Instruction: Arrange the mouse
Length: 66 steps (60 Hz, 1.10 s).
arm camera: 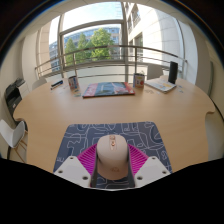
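A beige computer mouse sits between my gripper's two fingers, its rear end towards the camera. The magenta pads press against both of its sides, so the gripper is shut on the mouse. Under and ahead of the mouse lies a grey mouse mat with a white line pattern, on the light wooden table. Whether the mouse rests on the mat or hangs just above it cannot be told.
At the table's far edge lie a reddish book, a white flat item, a dark upright object and a small item. A chair stands left. A railing and large windows lie beyond.
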### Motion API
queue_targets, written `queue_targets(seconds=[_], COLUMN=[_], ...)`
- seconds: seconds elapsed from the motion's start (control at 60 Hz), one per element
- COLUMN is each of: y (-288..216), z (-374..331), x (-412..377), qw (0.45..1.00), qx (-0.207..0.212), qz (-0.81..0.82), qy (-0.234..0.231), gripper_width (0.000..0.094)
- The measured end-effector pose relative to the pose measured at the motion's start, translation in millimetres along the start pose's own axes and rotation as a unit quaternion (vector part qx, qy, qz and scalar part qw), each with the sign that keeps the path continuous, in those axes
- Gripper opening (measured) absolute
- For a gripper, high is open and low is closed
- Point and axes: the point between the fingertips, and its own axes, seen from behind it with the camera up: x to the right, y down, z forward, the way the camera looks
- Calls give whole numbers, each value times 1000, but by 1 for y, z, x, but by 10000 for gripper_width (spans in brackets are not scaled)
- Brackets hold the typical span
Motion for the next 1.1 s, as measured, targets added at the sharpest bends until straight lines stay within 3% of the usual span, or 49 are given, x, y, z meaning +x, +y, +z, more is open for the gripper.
queue_targets(seconds=[0.2, 0.3, 0.617, 1.1], y=[15, -4, -49, 11], z=[-4, -31, -174, -303], x=[-2, -7, -26, -35], qw=[999, 999, 998, 998], qx=[-18, -1, 46, 48], qz=[-27, -33, -25, -22], qy=[12, 9, 20, 23], gripper_width=[580, 858, 848, 848])
